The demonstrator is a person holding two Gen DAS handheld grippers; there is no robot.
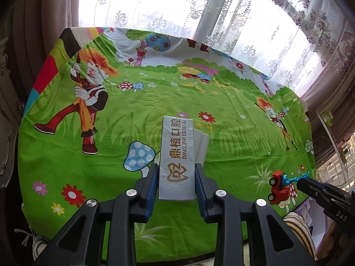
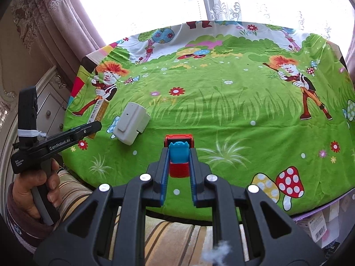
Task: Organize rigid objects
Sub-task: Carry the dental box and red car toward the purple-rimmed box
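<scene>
1. A table under a bright green cartoon-printed cloth [image 1: 221,102] with mushrooms, flowers and orange-haired figures fills both views; lace curtains [image 1: 255,22] hang at the window behind it
2. A white plastic block-shaped device [image 2: 131,125] lies flat on the cloth left of centre in the right wrist view, apart from both grippers
3. A long grey cardboard box printed "DING ZHI DENTAL" in gold [image 1: 177,155] sits between the blue-padded fingers of the left gripper [image 1: 176,177]; the pads press against both long sides, so it is clamped on the box. In the right wrist view the box's yellow side [image 2: 98,112] shows beyond that gripper's tip, just left of the white device
4. A small red toy truck with a blue scoop arm and black wheels [image 2: 179,153] is held in the right gripper [image 2: 179,155], jaws narrowed onto it. From the left wrist view the truck [image 1: 278,187] hangs at the gripper's tip over the near right edge of the table
</scene>
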